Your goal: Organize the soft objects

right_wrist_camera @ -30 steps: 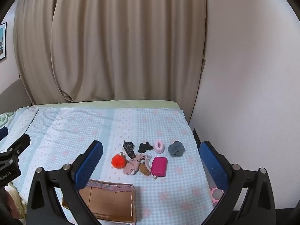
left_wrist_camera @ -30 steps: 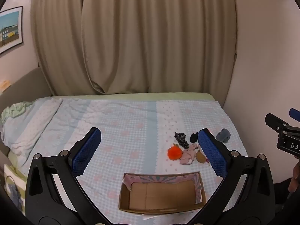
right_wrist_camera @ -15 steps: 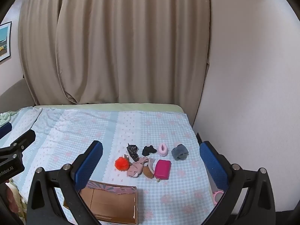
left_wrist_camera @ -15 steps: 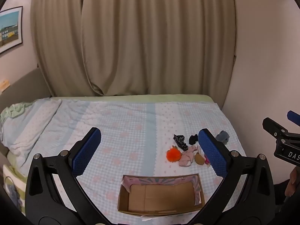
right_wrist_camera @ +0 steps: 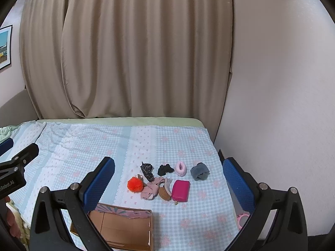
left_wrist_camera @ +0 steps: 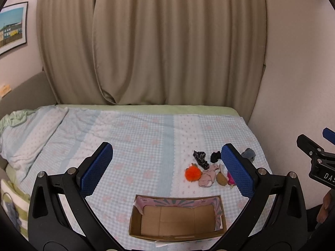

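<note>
Both tools hang high over the bed, well apart from everything on it. The left gripper (left_wrist_camera: pixel 166 165) has its blue pads spread wide with nothing between them, and the right gripper (right_wrist_camera: pixel 168 179) is just as wide and just as empty.

The soft things sit in a tight cluster on the pale blue checked bedspread (right_wrist_camera: pixel 104 146): a fluffy orange pompom (right_wrist_camera: pixel 135 184), a crumpled pink fabric piece (right_wrist_camera: pixel 152 189), a brown furry oval (right_wrist_camera: pixel 164 193), a magenta zip pouch (right_wrist_camera: pixel 180 190), a dark patterned scrunchie (right_wrist_camera: pixel 147 170), a small black cloth knot (right_wrist_camera: pixel 165 169), a pale pink fuzzy ring (right_wrist_camera: pixel 180 168) and a grey fuzzy scrunchie (right_wrist_camera: pixel 200 173). The open cardboard box (left_wrist_camera: pixel 178 217) waits empty, near the cluster.

Here's my worry: pompom, pink fabric and brown oval touch each other, so a wide pinch could drag two up together. The light box might also skid if a pad clips its rim.

Compared with a second ago, the cluster and box sit lower in both views, so the grippers seem to have drawn up and back a little. Nothing on the bed has shifted.
</note>
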Motion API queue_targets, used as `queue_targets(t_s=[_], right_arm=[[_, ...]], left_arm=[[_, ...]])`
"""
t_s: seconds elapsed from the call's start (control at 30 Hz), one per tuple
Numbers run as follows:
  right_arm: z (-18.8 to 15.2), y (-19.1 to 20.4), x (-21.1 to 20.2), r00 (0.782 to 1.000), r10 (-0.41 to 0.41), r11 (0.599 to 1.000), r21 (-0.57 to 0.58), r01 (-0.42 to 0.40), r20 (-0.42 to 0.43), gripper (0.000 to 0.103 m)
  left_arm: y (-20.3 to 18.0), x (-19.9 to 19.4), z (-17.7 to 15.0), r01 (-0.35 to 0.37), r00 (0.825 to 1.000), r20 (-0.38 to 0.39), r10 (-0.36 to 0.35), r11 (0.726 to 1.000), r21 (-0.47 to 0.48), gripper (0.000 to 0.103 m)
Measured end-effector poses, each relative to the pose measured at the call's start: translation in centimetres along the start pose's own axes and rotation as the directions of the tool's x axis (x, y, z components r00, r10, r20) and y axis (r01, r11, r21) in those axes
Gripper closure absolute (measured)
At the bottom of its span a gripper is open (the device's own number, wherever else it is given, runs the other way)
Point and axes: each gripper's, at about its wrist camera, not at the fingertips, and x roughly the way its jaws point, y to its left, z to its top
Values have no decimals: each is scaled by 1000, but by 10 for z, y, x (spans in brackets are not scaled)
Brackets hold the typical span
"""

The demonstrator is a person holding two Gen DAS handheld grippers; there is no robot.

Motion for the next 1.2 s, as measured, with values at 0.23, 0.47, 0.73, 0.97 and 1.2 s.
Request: queue_targets(t_s=[0.23, 0.47, 0.73, 0.97, 1.2], right_arm=[[2, 3, 1, 1000, 3, 1000, -2, -3, -2, 0], [0, 7, 4, 1000, 10, 1000, -8, -10, -1, 0], [-1, 9, 4, 1000, 13, 1000, -7, -13, 0, 0], [-3, 11, 5, 1000, 15, 1000, -2, -15, 2, 0], [-3, 11, 6, 1000, 17, 1000, 0, -17, 2, 0]], left_arm=[[4, 4, 1, 3, 1000, 1, -3, 1000, -8, 0], [7, 6, 1, 9, 1000, -1, -9, 1000, -11, 0], [6, 8, -2, 11, 1000, -3, -11, 1000, -14, 0], [7, 12, -2, 14, 1000, -9, -14, 1000, -18, 0], [6, 14, -2, 14, 1000, -11, -15, 1000, -18, 0]])
